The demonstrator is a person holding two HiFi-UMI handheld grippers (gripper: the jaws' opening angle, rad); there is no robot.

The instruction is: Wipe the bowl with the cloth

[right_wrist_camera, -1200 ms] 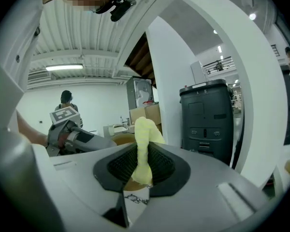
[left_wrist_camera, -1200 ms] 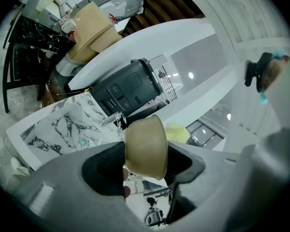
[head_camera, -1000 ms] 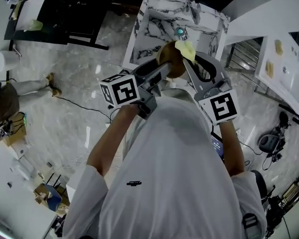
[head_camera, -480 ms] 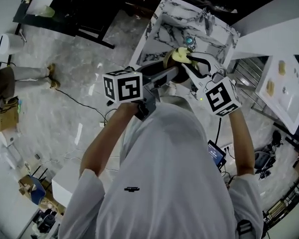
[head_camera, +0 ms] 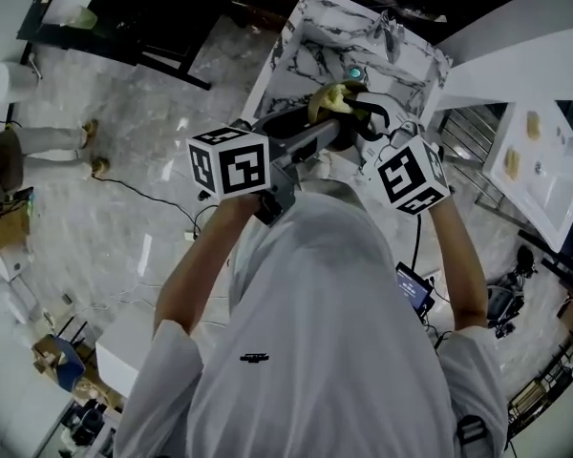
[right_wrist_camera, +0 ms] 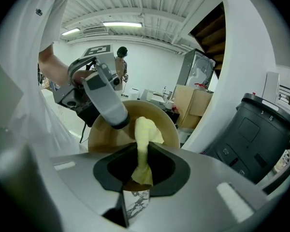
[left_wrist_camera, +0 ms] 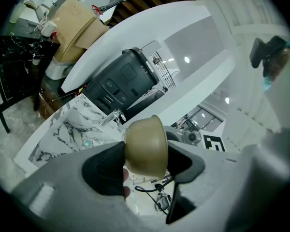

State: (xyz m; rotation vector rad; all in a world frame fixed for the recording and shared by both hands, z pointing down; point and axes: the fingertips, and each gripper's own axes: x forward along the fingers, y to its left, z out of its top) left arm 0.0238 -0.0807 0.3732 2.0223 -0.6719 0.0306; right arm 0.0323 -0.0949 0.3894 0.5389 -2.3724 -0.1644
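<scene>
The tan round bowl [left_wrist_camera: 146, 146], tipped on its side over the white black-veined marble bench [head_camera: 310, 51], sits clamped in the left tool [left_wrist_camera: 146, 164], while the right tool [right_wrist_camera: 142, 167] pinches a pale yellow cloth [right_wrist_camera: 144, 129] reaching inside that bowl.

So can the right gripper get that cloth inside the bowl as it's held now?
Probably yes. The left gripper holds the bowl with its open side facing the right gripper, whose cloth reaches into it. Only the left finger over the rim covers part.

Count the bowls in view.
1: the tan bowl, clamped on its side in the left gripper; the yellow cloth in the right gripper reaches into it. No others show.
</scene>
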